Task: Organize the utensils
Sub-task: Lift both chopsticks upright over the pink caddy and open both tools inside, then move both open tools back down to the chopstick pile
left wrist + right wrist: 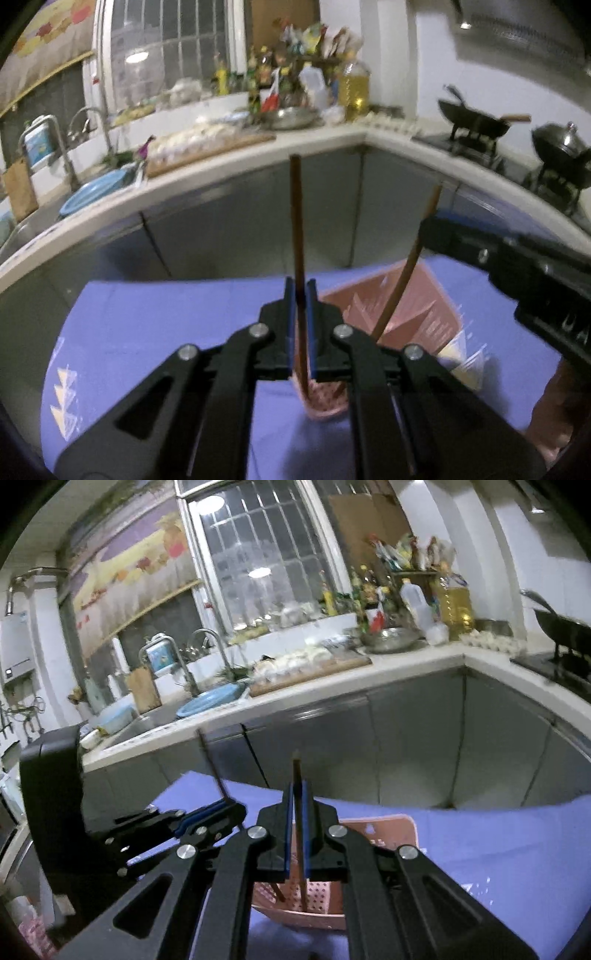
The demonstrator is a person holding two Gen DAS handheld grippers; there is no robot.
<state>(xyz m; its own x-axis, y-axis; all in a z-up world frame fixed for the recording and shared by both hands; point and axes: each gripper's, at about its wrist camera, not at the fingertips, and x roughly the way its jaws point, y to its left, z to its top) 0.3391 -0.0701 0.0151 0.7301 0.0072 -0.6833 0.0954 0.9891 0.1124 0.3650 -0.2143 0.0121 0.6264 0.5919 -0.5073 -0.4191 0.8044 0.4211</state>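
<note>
In the left wrist view my left gripper (301,284) is shut on a dark brown chopstick (296,206). It stands nearly upright, and its lower end dips into a pink perforated basket (417,295) on the purple cloth. From the right, my right gripper (424,227) is shut on a second, tilted chopstick (402,273) over the same basket. In the right wrist view the right gripper (295,784) clamps its chopstick (296,771), whose tip is down in the basket (373,830). The left gripper (225,804) sits at the left, holding a thin chopstick (211,760).
A purple tablecloth (166,332) covers the table. Behind it runs a grey-fronted kitchen counter (406,664) with a sink, a blue bowl (210,701), a cutting board, bottles and a wok (476,122) on a stove.
</note>
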